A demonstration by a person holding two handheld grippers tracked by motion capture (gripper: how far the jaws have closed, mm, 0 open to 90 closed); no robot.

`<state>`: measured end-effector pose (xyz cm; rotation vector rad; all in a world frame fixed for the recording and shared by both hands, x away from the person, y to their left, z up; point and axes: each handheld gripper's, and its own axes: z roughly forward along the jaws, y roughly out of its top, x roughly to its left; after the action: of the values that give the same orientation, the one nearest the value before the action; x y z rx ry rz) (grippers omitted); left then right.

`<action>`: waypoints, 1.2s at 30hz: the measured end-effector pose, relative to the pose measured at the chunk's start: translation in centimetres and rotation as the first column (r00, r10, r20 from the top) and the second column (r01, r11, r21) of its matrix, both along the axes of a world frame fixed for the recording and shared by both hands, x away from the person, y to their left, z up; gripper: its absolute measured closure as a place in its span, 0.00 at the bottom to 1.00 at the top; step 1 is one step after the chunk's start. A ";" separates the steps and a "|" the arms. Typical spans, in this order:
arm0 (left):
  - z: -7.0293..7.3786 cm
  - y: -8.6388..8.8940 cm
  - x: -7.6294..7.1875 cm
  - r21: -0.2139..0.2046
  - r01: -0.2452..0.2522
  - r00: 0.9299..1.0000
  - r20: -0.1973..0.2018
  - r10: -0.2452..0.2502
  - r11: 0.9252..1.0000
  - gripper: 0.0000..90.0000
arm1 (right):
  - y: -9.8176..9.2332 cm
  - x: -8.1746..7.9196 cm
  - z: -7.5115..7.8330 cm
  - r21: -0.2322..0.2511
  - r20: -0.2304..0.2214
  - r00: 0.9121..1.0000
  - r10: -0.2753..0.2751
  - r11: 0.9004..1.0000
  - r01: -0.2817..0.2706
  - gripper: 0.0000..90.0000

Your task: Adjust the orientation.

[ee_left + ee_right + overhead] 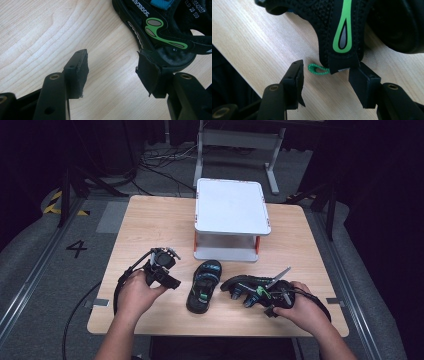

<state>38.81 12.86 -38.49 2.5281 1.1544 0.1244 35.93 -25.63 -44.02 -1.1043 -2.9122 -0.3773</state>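
Two black sandals with green and blue trim lie on the wooden table (150, 220). One sandal (204, 286) rests sole down in the middle. The other sandal (240, 286) lies on its side to the right. My left gripper (170, 279) is open just left of the middle sandal. In the left gripper view the gripper (112, 62) has that sandal's heel (165, 37) by its right pad (147, 75). My right gripper (257, 295) is open at the tipped sandal. In the right gripper view its strap (342, 30) hangs between the gripper's (328, 67) spread jaws, with a green cord loop (318, 69) beside it.
A white two-level stand (231, 207) occupies the back middle of the table, just behind the sandals. Bare wood stretches to the left of my left hand (137, 295). The table's near edge (215, 332) lies close below both hands. Cables and a metal frame (240, 140) sit on the floor beyond.
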 end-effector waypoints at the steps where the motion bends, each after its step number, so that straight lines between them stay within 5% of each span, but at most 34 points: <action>1: 0.0 0.0 0.0 0.001 0.003 1.000 -0.001 -0.003 1.000 0.47 | 0.1 0.1 0.0 -0.003 -0.002 1.000 -0.003 1.000 0.003 0.53; 11: -0.2 -0.2 -0.1 -0.003 0.008 1.000 -0.006 -0.008 1.000 0.47 | -0.4 0.3 0.5 0.003 -0.008 0.999 -0.050 0.999 0.050 0.89; 17: -0.2 -0.3 0.0 -0.008 0.018 1.000 -0.005 -0.018 1.000 0.46 | -0.3 -0.1 0.9 0.004 -0.026 0.999 -0.045 0.999 0.045 0.93; 23: 0.0 -0.2 0.0 -0.015 0.015 1.000 0.007 -0.015 1.000 0.46 | -0.1 -1.1 2.3 0.093 -0.088 0.996 -0.012 0.995 0.021 0.93; 27: 0.1 -0.2 0.0 -0.018 0.019 1.000 0.010 -0.019 1.000 0.46 | 0.4 -2.1 3.6 0.162 -0.087 0.995 0.041 0.986 -0.027 0.93; 32: 0.1 -0.2 0.0 -0.015 0.025 1.000 0.011 -0.025 1.000 0.46 | 0.5 -2.3 4.8 0.256 -0.037 0.998 0.055 0.966 -0.044 0.93; 36: 0.0 -0.1 -0.2 -0.018 0.020 1.000 0.006 -0.020 1.000 0.46 | 0.0 -1.8 5.2 0.283 0.019 0.999 0.028 0.959 -0.033 0.93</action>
<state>38.65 12.73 -38.48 2.5210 1.1227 0.1160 34.08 -25.63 -38.84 -1.0150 -2.7653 -0.7760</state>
